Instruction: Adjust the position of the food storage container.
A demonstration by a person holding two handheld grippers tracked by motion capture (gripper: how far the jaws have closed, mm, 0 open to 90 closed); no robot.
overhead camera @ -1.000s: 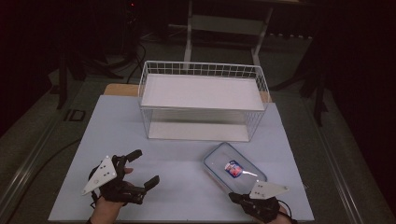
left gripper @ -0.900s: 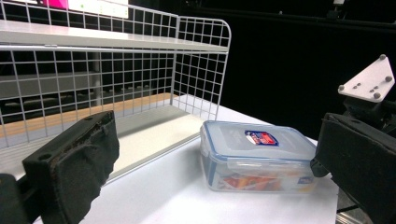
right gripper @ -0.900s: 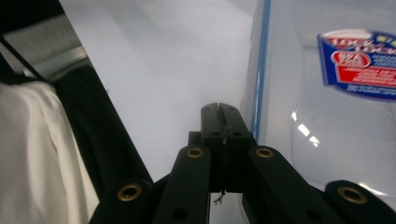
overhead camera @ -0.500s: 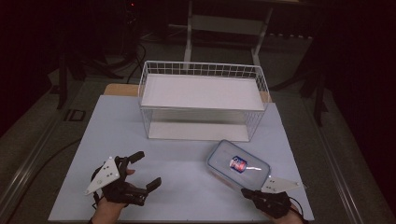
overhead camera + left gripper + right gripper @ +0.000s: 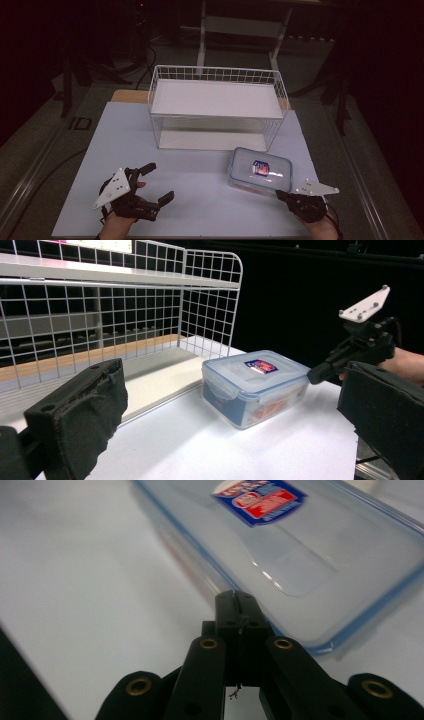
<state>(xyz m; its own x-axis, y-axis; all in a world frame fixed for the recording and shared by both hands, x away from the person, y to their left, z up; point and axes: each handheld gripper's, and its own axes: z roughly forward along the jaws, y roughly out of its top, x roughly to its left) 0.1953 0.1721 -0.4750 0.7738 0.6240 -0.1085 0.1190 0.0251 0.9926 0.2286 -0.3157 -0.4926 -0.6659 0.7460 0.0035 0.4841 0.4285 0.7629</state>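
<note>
A clear plastic container [image 5: 260, 170] with a blue-edged lid and a red and blue label lies on the pale tabletop [image 5: 115, 145], in front of the white wire rack [image 5: 215, 73]. My right gripper [image 5: 280, 194] is shut and empty, with its tip at the container's near right corner. In the right gripper view the closed jaws [image 5: 235, 607] meet the edge of the lid [image 5: 310, 550]. My left gripper [image 5: 161, 181] rests at the near left, open wide with nothing between its pads [image 5: 80, 410]. It faces the container [image 5: 255, 385] and the right gripper [image 5: 320, 374] beyond.
The wire rack [image 5: 210, 295] has a white upper shelf and a white floor, and stands at the middle back of the table. A strip of wood shows behind the rack's left corner [image 5: 130, 96]. Dark floor, cables and table legs surround the table.
My right gripper has moved right and a little forward along the container's near side. The container has shifted slightly right and away. The left gripper has barely moved.
</note>
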